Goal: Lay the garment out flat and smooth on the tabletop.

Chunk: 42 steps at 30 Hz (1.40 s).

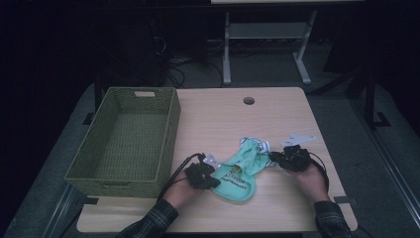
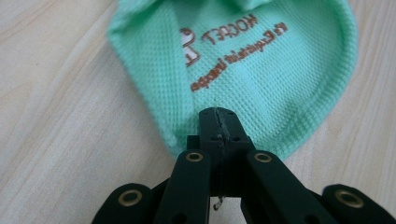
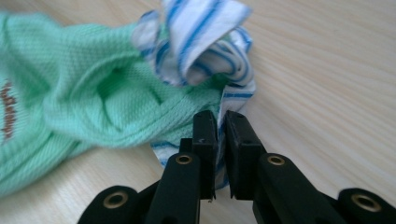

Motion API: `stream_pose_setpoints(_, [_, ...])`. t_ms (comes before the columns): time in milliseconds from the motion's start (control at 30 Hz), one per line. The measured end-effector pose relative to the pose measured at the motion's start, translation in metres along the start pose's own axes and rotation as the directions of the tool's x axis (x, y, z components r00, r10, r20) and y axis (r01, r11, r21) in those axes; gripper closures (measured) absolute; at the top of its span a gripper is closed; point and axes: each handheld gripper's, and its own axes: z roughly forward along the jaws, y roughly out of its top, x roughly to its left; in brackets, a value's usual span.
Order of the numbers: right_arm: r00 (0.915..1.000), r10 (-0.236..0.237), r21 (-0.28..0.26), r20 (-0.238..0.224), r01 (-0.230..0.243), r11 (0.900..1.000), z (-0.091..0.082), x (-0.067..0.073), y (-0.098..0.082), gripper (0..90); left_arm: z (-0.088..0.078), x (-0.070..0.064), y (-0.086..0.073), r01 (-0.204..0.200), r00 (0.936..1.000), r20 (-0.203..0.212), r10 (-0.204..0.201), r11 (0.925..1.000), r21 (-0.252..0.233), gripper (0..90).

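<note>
A: Where's the green cloth [image 1: 241, 171]?

B: On the wooden table [image 1: 218, 119], just right of the woven basket [image 1: 126, 141], near the front edge; spread flat at the end nearer the basket, bunched up at the far end; brown lettering on the flat part, facing up.

A: Left gripper [image 1: 214, 182]?

B: Between basket and cloth, close to the basket's front right corner; jaws pinched tight together on the cloth's rounded hem; in the left gripper view [image 2: 218, 122] no gap between the pads, green knit right at the tips.

A: Right gripper [image 1: 271, 158]?

B: Well away from the basket, on the cloth's far side; jaws narrow, clamped on fabric at the bunched end; in the right gripper view [image 3: 219, 122] a thin strip of white-and-blue striped lining [image 3: 205, 32] squeezed between the pads, green knit pressed against the left pad.

A: Striped bit part of same cloth?

B: Looks sewn to the green edge, gathered into a knot-like fold just beyond the tips; can't tell more.

A: Anything else nr the basket?

B: Round cable hole [image 1: 248, 100] in the table, to the right of the basket's back corner; hands & plaid sleeves at the front edge.
</note>
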Motion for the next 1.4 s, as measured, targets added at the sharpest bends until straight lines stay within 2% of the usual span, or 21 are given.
stream_pose_setpoints(100, [0.9999,0.002,-0.007,0.011,-0.002,1.0,-0.004,-0.007,-0.003,82.8,0.0,0.0,0.0,0.001,1.0,0.001,-0.001,1.0,0.001,89.6])
stream_pose_setpoints(300, [0.9996,0.006,0.017,0.028,-0.007,1.0,-0.005,-0.02,-0.011,82.8,0.0,0.0,0.0,0.001,1.0,0.001,-0.001,1.0,0.0,89.6])
stream_pose_setpoints(433, [0.9996,0.022,0.047,0.019,-0.023,0.999,-0.001,-0.026,-0.017,82.8,0.0,0.0,0.0,0.001,1.0,0.001,-0.001,1.0,0.001,89.6])
stream_pose_setpoints(567, [0.9996,0.019,0.055,0.02,-0.021,0.998,0.001,-0.026,-0.018,82.0,0.0,0.0,0.0,0.001,1.0,0.0,-0.001,1.0,0.002,89.6])
stream_pose_setpoints(700, [0.9992,0.039,0.033,-0.002,-0.039,0.999,-0.005,-0.027,-0.019,72.6,0.0,-0.001,0.0,0.0,1.0,-0.002,0.0,1.0,0.001,89.6])
stream_pose_setpoints(800, [0.9988,0.049,0.012,-0.003,-0.048,0.999,-0.011,-0.028,-0.018,71.6,0.0,-0.001,0.0,0.0,1.0,-0.001,0.0,1.0,0.001,89.6])
stream_pose_setpoints(967, [0.9976,0.069,-0.036,0.006,-0.069,0.997,-0.029,-0.035,-0.014,70.0,0.0,0.0,0.0,0.002,1.0,0.001,-0.002,1.0,0.003,89.5])
stream_pose_setpoints(1033, [0.9975,0.071,-0.039,0.003,-0.071,0.997,-0.03,-0.035,-0.013,70.6,0.0,0.0,0.0,0.0,1.0,0.001,0.0,1.0,0.003,89.6])
stream_pose_setpoints(1067, [0.9965,0.083,-0.044,-0.013,-0.083,0.996,-0.033,-0.036,-0.008,71.6,0.0,0.0,0.0,0.001,1.0,0.001,-0.001,1.0,0.003,89.5])
stream_pose_setpoints(1267, [0.9974,0.068,-0.05,-0.023,-0.069,0.996,-0.033,-0.037,0.003,72.9,0.0,0.0,0.0,0.001,1.0,0.001,-0.001,1.0,0.002,89.6])
stream_pose_setpoints(1400, [0.9977,0.058,-0.049,-0.035,-0.059,0.997,-0.026,-0.036,0.016,72.9,0.0,0.0,0.0,0.004,1.0,0.003,-0.004,1.0,0.001,89.6])
